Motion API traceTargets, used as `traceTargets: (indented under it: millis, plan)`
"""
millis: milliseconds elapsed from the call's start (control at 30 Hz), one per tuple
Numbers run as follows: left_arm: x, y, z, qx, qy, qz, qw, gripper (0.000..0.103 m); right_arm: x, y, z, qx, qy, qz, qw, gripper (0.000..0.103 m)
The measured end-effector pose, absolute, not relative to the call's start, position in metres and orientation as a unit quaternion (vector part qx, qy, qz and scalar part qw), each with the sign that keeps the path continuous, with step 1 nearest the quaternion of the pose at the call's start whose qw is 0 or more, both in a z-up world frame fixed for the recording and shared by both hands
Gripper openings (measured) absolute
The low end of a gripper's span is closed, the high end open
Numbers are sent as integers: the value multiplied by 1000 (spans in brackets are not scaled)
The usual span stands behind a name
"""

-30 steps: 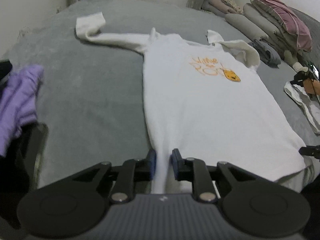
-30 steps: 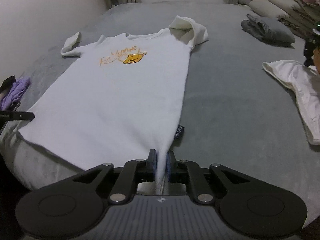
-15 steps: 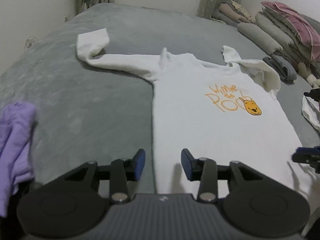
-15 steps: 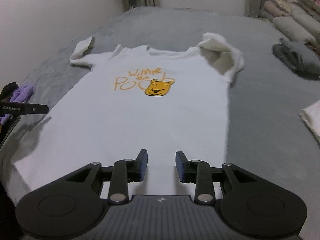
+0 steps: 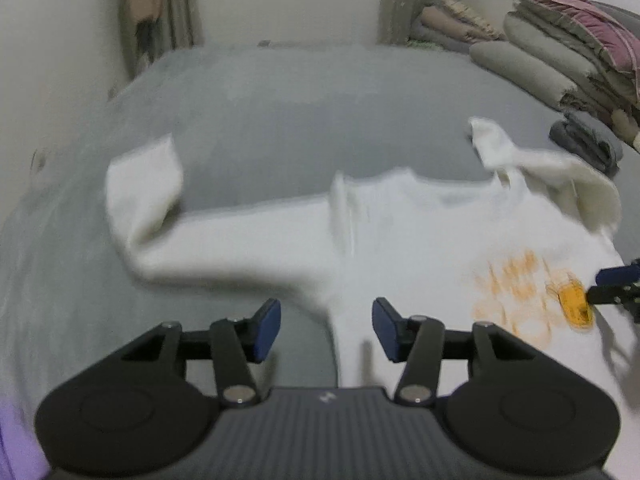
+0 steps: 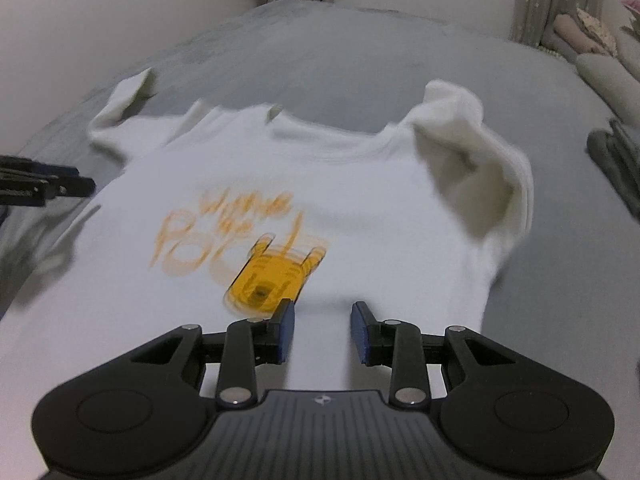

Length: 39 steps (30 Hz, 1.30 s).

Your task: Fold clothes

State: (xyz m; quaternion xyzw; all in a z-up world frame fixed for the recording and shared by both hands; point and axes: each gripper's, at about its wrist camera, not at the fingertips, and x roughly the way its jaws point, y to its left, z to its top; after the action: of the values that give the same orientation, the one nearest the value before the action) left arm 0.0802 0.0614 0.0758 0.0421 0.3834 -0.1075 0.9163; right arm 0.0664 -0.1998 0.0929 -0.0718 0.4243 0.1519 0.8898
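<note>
A white long-sleeved shirt (image 5: 400,240) with an orange bear print (image 6: 268,276) lies flat, front up, on the grey bed (image 5: 280,100). Its left sleeve (image 5: 144,192) stretches out sideways with the cuff bent. The right sleeve (image 6: 480,168) is bunched up at the shoulder. My left gripper (image 5: 326,320) hovers over the shirt's left armpit area, jaws opening, nothing between them. Over the chest just below the print, my right gripper (image 6: 322,320) stands open and empty. Each gripper also shows at the edge of the other's view, the right gripper (image 5: 616,284) and the left gripper (image 6: 40,186).
Stacked pillows and quilts (image 5: 560,52) line the bed's right side, with folded grey clothes (image 5: 588,144) in front of them. A purple garment (image 5: 16,440) shows at the lower left corner. Walls and curtains (image 5: 168,12) close off the far side.
Both grippers let go of the shirt's bottom hem, spread their jaws, and travelled forward over the shirt toward the chest and sleeves. The shirt stays flat.
</note>
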Motion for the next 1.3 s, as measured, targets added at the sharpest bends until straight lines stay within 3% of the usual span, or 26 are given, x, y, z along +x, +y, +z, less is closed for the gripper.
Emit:
traceTargets:
  millis: [300,433,567,600,633,667,700,767,1000,1300]
  plan:
    - [187,12,69,112,361,-212,901,49,181,-191,94,-198,388,173,883,35]
    - [229,-2,47,140,404,-254,867,61,218,-195,86,-243,388,198,867,35]
    - [240,-22,31,178,402,-286,852,64,234,-205,77,-243,396,239,853,35]
    - [242,-23,29,174,400,-285,854,59,236,-209,76,-231,401,247,851,33]
    - [244,-25,28,166,399,-286,855,38,238,-213,75,-220,405,254,850,29]
    - [244,-27,27,159,398,-289,856,27,238,-214,76,-214,404,256,852,20]
    - [243,-31,27,161,395,-289,857,8,236,-213,77,-217,398,254,854,13]
    - [238,-34,31,168,380,-276,867,7,232,-210,79,-223,386,250,859,6]
    - [225,-9,70,124,291,-222,922,6,220,-190,92,-273,305,193,892,3]
    - [255,-38,17,198,340,-142,908,9,244,-157,55,-322,307,120,888,3]
